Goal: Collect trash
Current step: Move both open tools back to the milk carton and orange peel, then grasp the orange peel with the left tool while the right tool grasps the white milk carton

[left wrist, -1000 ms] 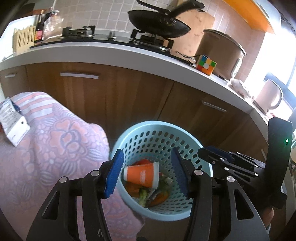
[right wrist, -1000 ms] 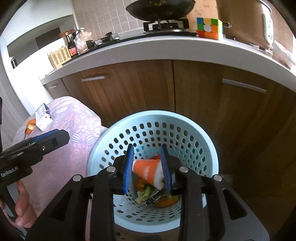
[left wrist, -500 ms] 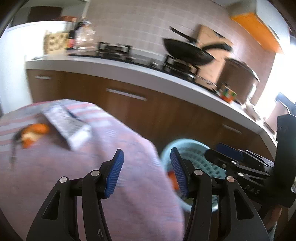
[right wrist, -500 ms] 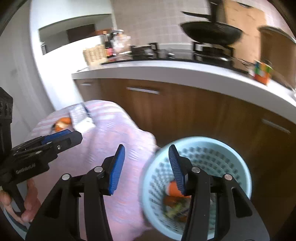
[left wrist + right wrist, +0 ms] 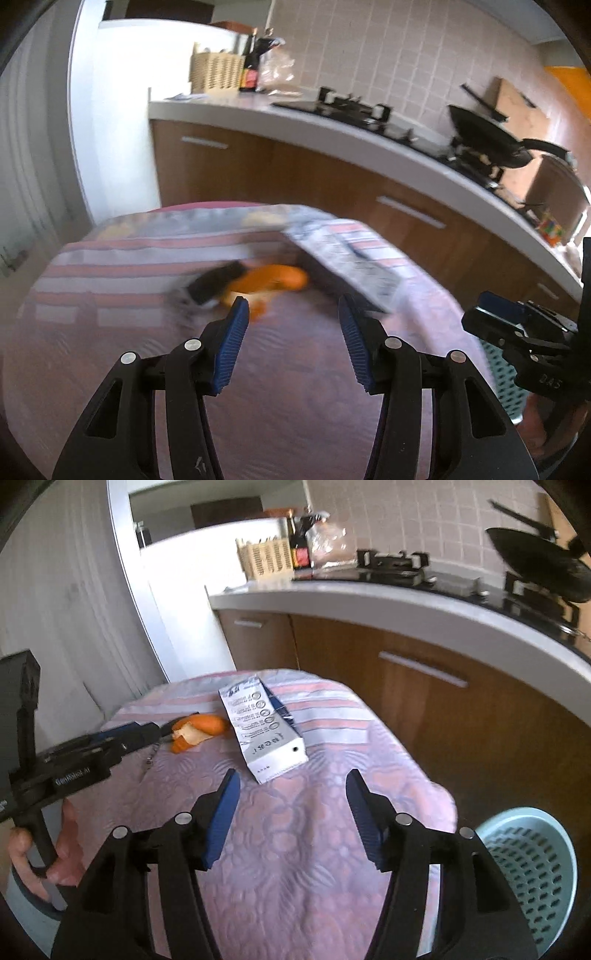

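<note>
My right gripper (image 5: 291,794) jaws just opened, wide, empty; white carton (image 5: 264,731) at 12 o'clock. Left gripper (image 5: 293,321) half-open, empty; orange peel (image 5: 271,278), probably, blurred, at 11 o'clock.

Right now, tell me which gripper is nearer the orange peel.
Left. The left gripper hangs right beside the orange peel, jaws open. The right gripper is further back, facing the white carton.
</note>
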Demonstrator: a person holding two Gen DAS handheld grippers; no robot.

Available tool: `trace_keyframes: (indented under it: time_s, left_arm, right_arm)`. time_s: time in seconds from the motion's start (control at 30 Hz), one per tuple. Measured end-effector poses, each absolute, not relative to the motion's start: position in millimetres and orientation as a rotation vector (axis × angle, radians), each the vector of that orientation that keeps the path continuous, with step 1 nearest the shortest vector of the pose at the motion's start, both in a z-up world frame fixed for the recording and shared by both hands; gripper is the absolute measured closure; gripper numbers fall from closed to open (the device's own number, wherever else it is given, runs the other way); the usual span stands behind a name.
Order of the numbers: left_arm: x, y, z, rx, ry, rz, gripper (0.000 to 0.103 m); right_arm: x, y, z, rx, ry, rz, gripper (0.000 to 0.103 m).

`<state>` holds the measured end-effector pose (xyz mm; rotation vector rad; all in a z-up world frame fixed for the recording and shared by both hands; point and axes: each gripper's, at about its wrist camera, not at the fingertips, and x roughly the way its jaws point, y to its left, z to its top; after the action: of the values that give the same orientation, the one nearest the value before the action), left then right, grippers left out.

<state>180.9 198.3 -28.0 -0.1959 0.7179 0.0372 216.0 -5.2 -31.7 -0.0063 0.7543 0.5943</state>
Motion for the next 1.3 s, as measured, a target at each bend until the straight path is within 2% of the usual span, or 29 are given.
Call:
trace_keyframes:
  time_s: [0.07,0.13,0.27,0.33,0.47,0.57,0.6,0.67,0.7,0.87,1.07,1.2,1.23,1.3]
  left_arm:
    - [191,212,-34,-0.194,0.733,0.043,0.055]
    - [201,219,-40,-0.189,0.749,0.032,0.055]
    - [221,221,-51,-0.145,0.774,0.008,0.055]
    - [226,219,-54,-0.134,0.773,-0.006,0.055]
    - [231,213,-60,-0.104,0.785,-0.035,0.055]
    - [227,210,-60,-0.088,0.801,-0.030,0.064]
    - [225,209,-60,-0.087,0.807,-0.033,0.068]
    - [220,207,-58,-0.082,0.824,-0.047,0.069]
    - [218,204,-57,-0.074,0.834,-0.053,0.069]
    - [211,182,-58,0.053,0.856,-0.050,0.068]
    - [233,185,-64,0.114,0.867,-0.003,0.050]
    - [243,192,-72,0.095,0.881,0.011,0.049]
    - [244,194,-73,0.085,0.881,0.011,0.051]
    - [246,196,-78,0.046,0.902,-0.004,0.072]
  right_arm:
    - [225,9,-41,-0.018,0.766,0.608,0.046]
    - [235,20,-50,-0.050,0.778,0.595,0.038]
    - [253,37,-62,-0.106,0.790,0.600,0.036]
    - [262,42,-66,-0.117,0.798,0.610,0.029]
    - [274,54,-72,-0.117,0.820,0.643,0.029]
    - [276,62,-76,-0.128,0.835,0.661,0.029]
    - [275,64,-77,-0.141,0.838,0.655,0.029]
    - [275,67,-79,-0.151,0.844,0.649,0.035]
    - [275,67,-80,-0.151,0.845,0.647,0.048]
    - [277,62,-80,-0.122,0.840,0.643,0.050]
    - [278,58,-82,-0.106,0.829,0.622,0.050]
    - [275,64,-83,-0.152,0.815,0.600,0.050]
    - [274,65,-83,-0.156,0.810,0.597,0.050]
    - [273,63,-83,-0.157,0.797,0.594,0.050]
